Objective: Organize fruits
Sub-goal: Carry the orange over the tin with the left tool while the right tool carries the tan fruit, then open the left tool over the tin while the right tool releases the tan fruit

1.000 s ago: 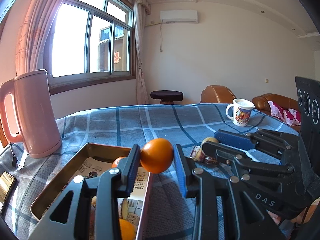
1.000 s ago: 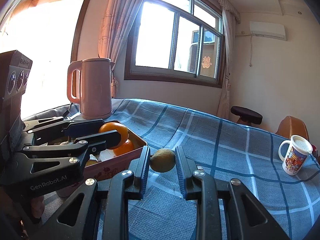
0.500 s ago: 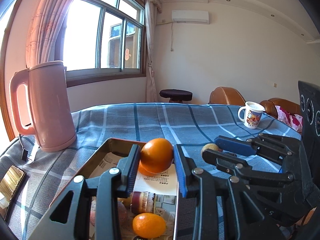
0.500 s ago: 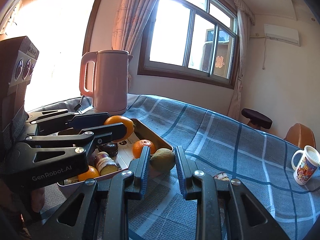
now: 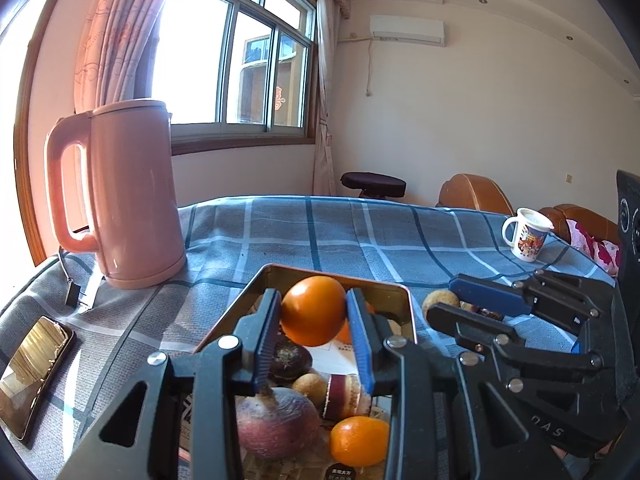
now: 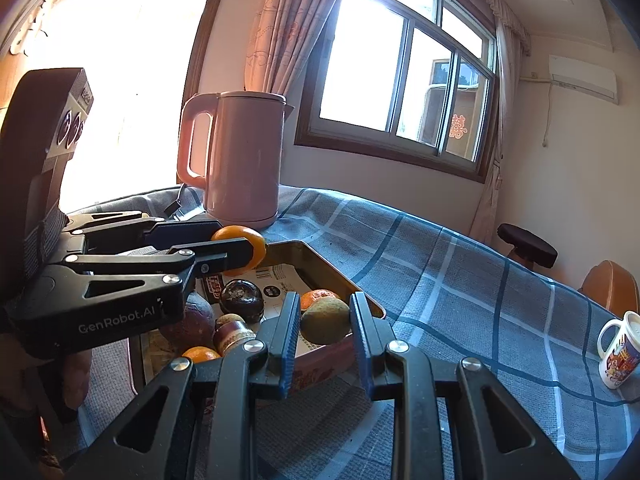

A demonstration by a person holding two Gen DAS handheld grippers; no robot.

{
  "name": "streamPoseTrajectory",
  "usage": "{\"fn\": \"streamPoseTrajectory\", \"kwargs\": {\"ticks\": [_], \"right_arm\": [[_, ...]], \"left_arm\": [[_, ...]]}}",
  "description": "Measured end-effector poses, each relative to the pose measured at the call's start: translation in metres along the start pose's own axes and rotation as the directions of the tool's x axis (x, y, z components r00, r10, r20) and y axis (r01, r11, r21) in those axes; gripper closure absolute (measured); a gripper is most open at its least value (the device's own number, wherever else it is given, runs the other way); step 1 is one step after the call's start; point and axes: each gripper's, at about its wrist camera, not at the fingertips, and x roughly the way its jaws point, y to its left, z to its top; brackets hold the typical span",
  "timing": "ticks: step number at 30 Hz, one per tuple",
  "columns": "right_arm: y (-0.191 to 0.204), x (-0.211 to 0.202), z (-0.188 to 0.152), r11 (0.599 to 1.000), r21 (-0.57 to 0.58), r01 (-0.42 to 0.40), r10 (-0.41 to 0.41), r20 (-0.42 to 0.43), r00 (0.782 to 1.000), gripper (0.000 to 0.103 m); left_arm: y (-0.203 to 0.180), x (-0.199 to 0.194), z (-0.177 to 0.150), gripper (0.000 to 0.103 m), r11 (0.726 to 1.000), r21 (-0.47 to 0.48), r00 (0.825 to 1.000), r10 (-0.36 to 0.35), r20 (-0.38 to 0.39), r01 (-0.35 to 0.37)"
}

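Observation:
My left gripper [image 5: 313, 318] is shut on an orange [image 5: 313, 316] and holds it above the far part of a metal tray [image 5: 340, 276]. Inside the tray lie a purple-brown round fruit [image 5: 276, 424], a small orange [image 5: 359, 440], a dark round fruit [image 5: 290, 356] and a cut piece [image 5: 346, 396]. From the right wrist view, my right gripper [image 6: 325, 322] is shut on a yellow-green fruit [image 6: 325, 320], just over the tray's near right rim [image 6: 332, 276]. The left gripper [image 6: 236, 250] with its orange [image 6: 240, 250] hangs to the left there.
A pink kettle [image 5: 120, 196] stands at the tray's far left on the blue checked tablecloth [image 5: 360, 236]. A phone [image 5: 34, 364] lies at the left edge. A printed mug [image 5: 528, 236] is far right. A stool [image 5: 374, 182] and brown sofa [image 5: 476, 194] lie beyond the table.
Both grippers have moved left with their fruits: the orange now hangs over the tray's inside, and the yellow-green fruit has come from over the cloth to the tray's right rim.

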Motion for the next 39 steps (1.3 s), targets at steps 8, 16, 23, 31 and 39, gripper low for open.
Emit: {"fn": "streamPoseTrajectory", "kwargs": {"ticks": [8, 16, 23, 31, 39], "right_arm": [[0.008, 0.008, 0.001, 0.999, -0.024, -0.031, 0.031, -0.024, 0.999, 0.076], [0.018, 0.019, 0.004, 0.997, -0.046, -0.059, 0.056, -0.051, 0.997, 0.076], [0.021, 0.026, 0.004, 0.996, -0.055, -0.074, 0.070, -0.085, 0.994, 0.076], [0.024, 0.034, 0.004, 0.995, -0.055, -0.085, 0.078, -0.124, 0.989, 0.076], [0.026, 0.040, 0.003, 0.994, -0.055, -0.097, 0.087, -0.161, 0.983, 0.076]], "left_arm": [[0.017, 0.005, 0.000, 0.067, 0.999, -0.027, 0.999, 0.030, -0.037, -0.031], [0.023, 0.010, -0.001, 0.067, 0.998, -0.033, 0.996, 0.046, -0.078, -0.048], [0.025, 0.015, -0.001, 0.067, 0.998, -0.033, 0.993, 0.040, -0.108, -0.044], [0.024, 0.019, -0.002, 0.067, 0.999, -0.026, 0.991, 0.042, -0.130, -0.046], [0.025, 0.022, -0.004, 0.066, 0.998, -0.026, 0.988, 0.048, -0.148, -0.053]]}}
